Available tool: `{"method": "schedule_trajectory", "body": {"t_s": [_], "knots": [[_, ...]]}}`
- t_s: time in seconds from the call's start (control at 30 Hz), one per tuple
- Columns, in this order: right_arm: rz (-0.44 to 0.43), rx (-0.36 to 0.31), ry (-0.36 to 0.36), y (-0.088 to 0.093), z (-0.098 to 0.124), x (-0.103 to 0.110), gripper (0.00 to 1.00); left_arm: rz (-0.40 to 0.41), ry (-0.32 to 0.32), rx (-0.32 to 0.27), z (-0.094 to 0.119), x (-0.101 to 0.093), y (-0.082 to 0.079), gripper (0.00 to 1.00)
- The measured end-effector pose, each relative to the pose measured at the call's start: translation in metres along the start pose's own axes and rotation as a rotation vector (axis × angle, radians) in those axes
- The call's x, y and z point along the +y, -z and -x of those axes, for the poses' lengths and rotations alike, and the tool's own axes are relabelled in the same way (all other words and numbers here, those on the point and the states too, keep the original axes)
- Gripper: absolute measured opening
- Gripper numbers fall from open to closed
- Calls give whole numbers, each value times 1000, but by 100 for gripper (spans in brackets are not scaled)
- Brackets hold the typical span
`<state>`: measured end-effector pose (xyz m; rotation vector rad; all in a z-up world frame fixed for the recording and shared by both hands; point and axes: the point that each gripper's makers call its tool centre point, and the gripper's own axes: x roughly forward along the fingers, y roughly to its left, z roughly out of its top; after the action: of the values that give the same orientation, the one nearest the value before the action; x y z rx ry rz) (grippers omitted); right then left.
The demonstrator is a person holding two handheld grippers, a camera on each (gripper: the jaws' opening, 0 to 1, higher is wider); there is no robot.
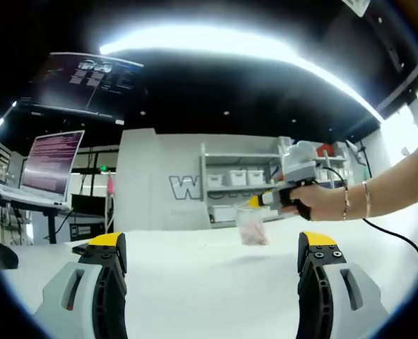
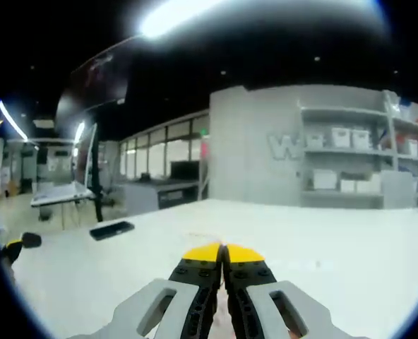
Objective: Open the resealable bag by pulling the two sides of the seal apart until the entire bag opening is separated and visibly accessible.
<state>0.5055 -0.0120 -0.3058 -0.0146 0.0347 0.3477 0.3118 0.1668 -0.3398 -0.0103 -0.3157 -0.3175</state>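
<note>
The clear resealable bag hangs by its top edge over the white table, with pinkish contents inside. A hand holds my right gripper, which comes in from the right and is pinched on the bag's top. In the right gripper view its yellow-tipped jaws are pressed together, with a sliver of pale bag showing between them low down. My left gripper stands wide open nearer the camera, well short of the bag, with nothing between its fingers.
A laptop on a stand is at the far left. A flat black device lies on the table's left side. Shelves with white bins line the grey wall behind. A black cable trails from the right gripper.
</note>
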Motion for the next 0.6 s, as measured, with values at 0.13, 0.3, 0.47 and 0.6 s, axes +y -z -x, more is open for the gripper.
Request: {"method": "schedule_trajectory", "body": {"t_s": [0.13,0.3,0.47,0.6], "knots": [[10,4,6,1,-5,-1,0,-9,0,0,0,0,0,100],[36,12,13,1,-15,-4,0,-17,-1,0,0,0,0,100],[30,20,21,5,-23,-9,0,-20,0,2,0,-1,1,99],[27,31,28,9,-29,-12,0,-24,2,4,0,-1,1,99]]}}
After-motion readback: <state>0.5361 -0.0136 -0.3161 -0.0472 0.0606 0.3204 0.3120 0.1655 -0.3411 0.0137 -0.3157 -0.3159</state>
